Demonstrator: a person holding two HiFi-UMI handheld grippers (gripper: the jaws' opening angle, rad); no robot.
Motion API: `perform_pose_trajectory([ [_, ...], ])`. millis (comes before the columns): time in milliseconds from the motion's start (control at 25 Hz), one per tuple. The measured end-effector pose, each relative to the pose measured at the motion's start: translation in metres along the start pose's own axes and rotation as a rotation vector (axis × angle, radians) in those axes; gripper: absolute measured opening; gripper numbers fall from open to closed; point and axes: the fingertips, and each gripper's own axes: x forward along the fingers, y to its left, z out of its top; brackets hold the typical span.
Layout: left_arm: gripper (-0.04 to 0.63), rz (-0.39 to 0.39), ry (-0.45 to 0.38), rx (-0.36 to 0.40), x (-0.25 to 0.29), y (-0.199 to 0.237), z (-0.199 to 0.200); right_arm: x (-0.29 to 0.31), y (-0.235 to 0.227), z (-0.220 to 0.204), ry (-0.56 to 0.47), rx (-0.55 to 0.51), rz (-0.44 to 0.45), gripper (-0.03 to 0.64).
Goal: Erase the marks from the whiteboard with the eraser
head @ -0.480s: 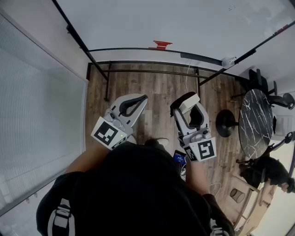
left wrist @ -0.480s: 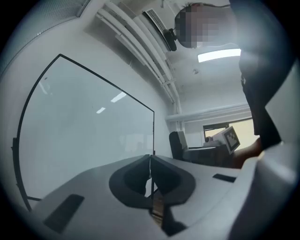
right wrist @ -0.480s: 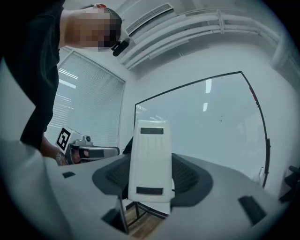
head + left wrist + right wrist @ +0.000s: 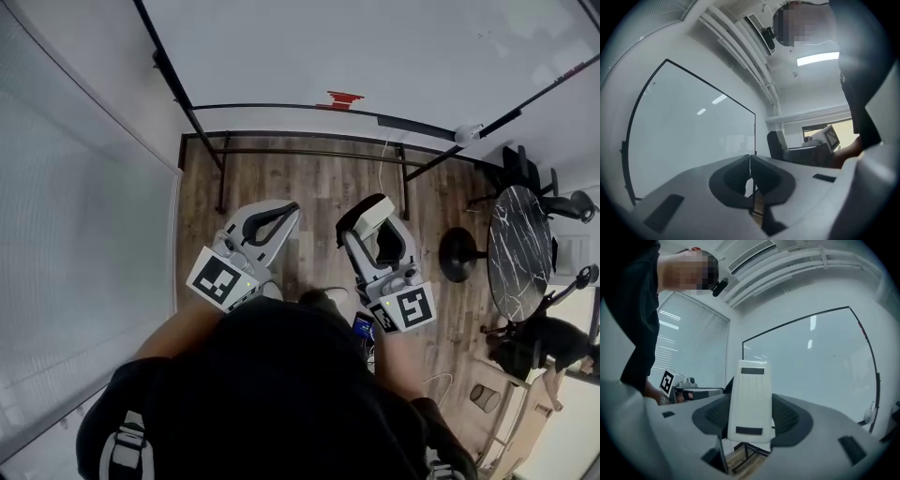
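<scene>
**A:** Where's the eraser?

**B:** In the right gripper [image 4: 750, 414]. Its jaws are clamped on the eraser [image 4: 750, 399] from both sides, about halfway along its length. The left gripper [image 4: 750, 165] has its jaws pressed together with nothing between them.

**A:** And which step is this?

**B:** I'd call it the approach. Both grippers hang near the person's body over the wooden floor [image 4: 319, 178], and the whiteboard [image 4: 375, 47] stands beyond them on the far side. Nothing touches it, so no wiping has begun.

**A:** How does the eraser sit?

**B:** In the right gripper view its long axis stands nearly upright, crosswise to the jaws' squeeze, with the top leaning a little to the right. The side facing the camera is the white ribbed back, with a dark strip at each end. So the wiping side probably faces away, toward the board.

**A:** Can you see the marks?

**B:** Barely. There are a few faint specks [image 4: 483, 36] toward the far right of the board. They're too small for me to be sure they're ink. A small red thing [image 4: 343, 98] also lies on the ledge at the board's lower edge.

**A:** What does the next move call for?

**B:** The right gripper has to go forward and to the right, then lay the eraser's far face flat on the board at those specks. It needs an even press, so that the long side sweeps rather than one corner.
</scene>
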Motion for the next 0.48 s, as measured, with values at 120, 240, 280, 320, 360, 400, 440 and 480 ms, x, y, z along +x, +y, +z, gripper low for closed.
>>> perform_pose_trajectory([
  [120,0.006,-0.009,-0.002,0.002,-0.005,0.004,0.001,0.004,0.004,0.003,0.002,-0.027,-0.023,0.255],
  [240,0.006,-0.017,0.01,0.008,-0.005,0.006,-0.002,0.006,0.004,0.002,0.01,-0.041,-0.05,0.255],
  [280,0.006,-0.021,0.008,0.01,-0.003,0.007,-0.002,0.006,0.002,0.002,0.011,-0.044,-0.059,0.255],
  [320,0.006,-0.025,0.007,0.012,-0.001,0.007,-0.001,0.007,-0.001,0.002,0.011,-0.045,-0.067,0.256],
  [360,0.006,-0.029,0.008,0.014,0.002,0.008,-0.001,0.007,-0.003,0.003,0.009,-0.044,-0.073,0.256],
  [400,0.006,-0.034,0.007,0.016,0.006,0.008,0.0,0.008,-0.005,0.005,0.008,-0.041,-0.078,0.256],
  [440,0.006,-0.039,0.001,0.016,0.01,0.007,0.001,0.009,-0.008,0.006,0.008,-0.04,-0.081,0.256],
  [480,0.006,-0.044,-0.008,0.015,0.015,0.007,0.004,0.009,-0.013,0.006,0.01,-0.044,-0.082,0.256],
])
